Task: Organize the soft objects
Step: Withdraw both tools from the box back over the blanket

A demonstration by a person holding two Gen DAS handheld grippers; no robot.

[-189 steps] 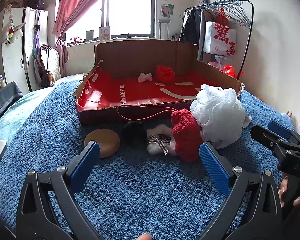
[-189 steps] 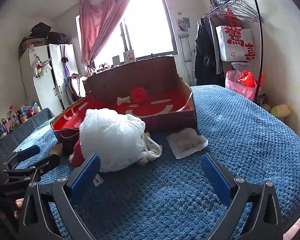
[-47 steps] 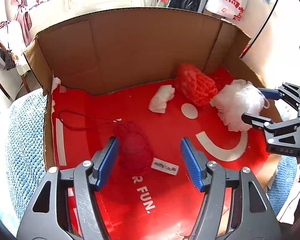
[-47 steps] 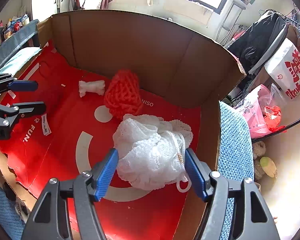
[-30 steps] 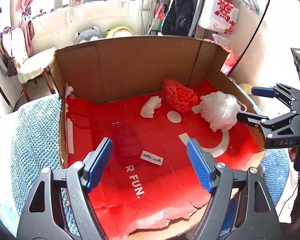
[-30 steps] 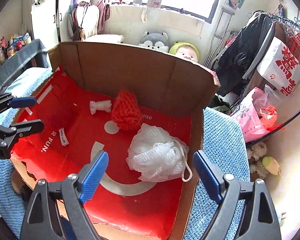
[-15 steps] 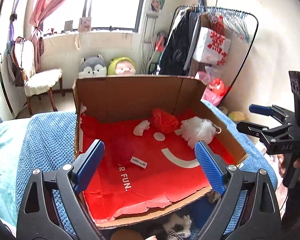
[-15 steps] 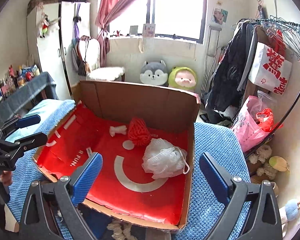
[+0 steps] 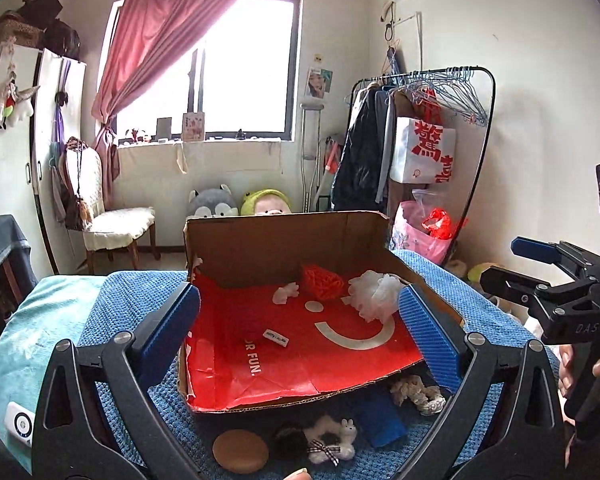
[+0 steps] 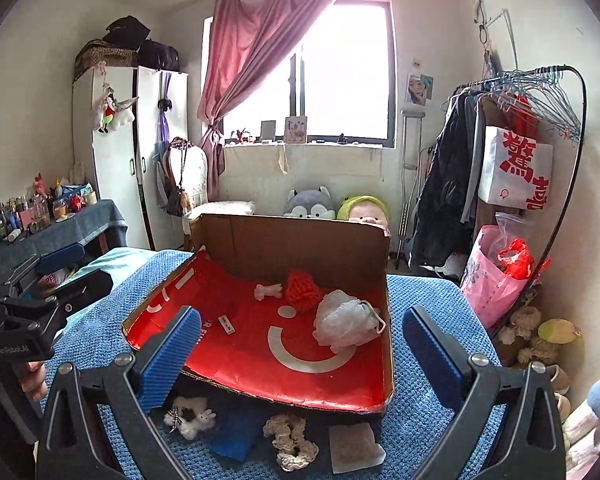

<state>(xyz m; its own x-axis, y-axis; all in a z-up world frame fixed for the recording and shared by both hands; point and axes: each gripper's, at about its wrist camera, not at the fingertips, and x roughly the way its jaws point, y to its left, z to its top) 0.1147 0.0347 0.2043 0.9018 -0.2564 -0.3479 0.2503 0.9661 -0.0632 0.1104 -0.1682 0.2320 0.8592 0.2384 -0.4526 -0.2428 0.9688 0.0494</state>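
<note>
The cardboard box [image 9: 284, 240] with a red lining stands on the blue blanket [image 9: 140, 292]. Inside lie a white mesh puff [image 9: 374, 290], a red knit ball [image 9: 322, 276] and a small white piece [image 9: 286, 292]. My left gripper [image 9: 299, 312] hangs back from the box's near edge, its jaws opening with nothing held. My right gripper [image 10: 302, 328] does the same on the right side, over the white mesh puff [image 10: 340, 322] but well clear of it. In front of the box lie a white plush bunny [image 9: 332, 440], a cream rope knot [image 10: 290, 436] and a blue cloth [image 10: 234, 432].
A brown round pad [image 9: 240, 451] and a white square pad [image 10: 354, 448] also lie on the blanket before the box. A clothes rack [image 9: 420, 140] with bags stands at the right, a chair [image 9: 116, 220] and a cupboard at the left.
Both grippers have drawn back and upward out of the box while their jaws widened. The dark red knit piece and the white puff stay behind inside the box.
</note>
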